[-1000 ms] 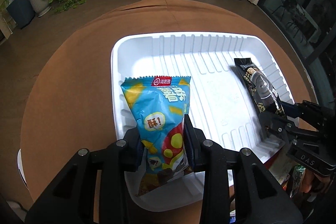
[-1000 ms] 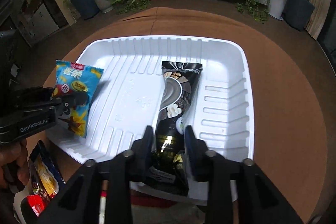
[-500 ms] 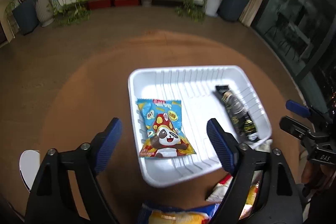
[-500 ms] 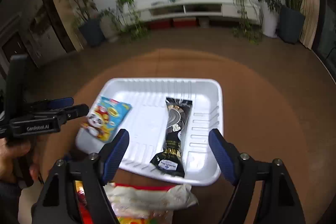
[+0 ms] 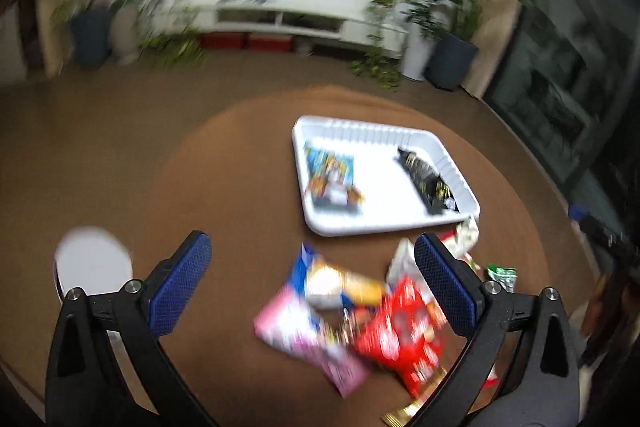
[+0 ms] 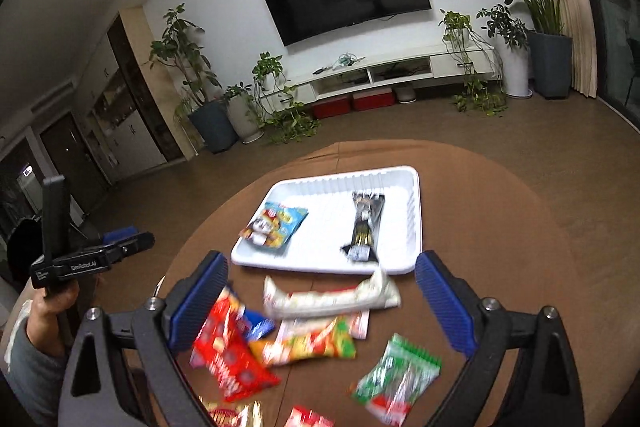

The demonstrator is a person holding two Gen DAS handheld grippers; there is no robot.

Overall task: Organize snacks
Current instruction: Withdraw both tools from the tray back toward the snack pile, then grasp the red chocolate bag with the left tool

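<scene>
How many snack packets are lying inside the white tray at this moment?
2. A blue packet lies at the left side of the white tray, and a long black packet lies right of the middle. None seems hidden.

Your round table with its brown cloth (image 6: 500, 227) carries a ribbed white plastic tray (image 6: 414, 223); just beside the tray's near rim lie loose, colourful snack packets (image 6: 304, 339).

Black tongs (image 6: 322, 301) carry ribbed blue pads (image 6: 444, 301), silver screws, and a grey sleeve (image 6: 28, 371).
</scene>
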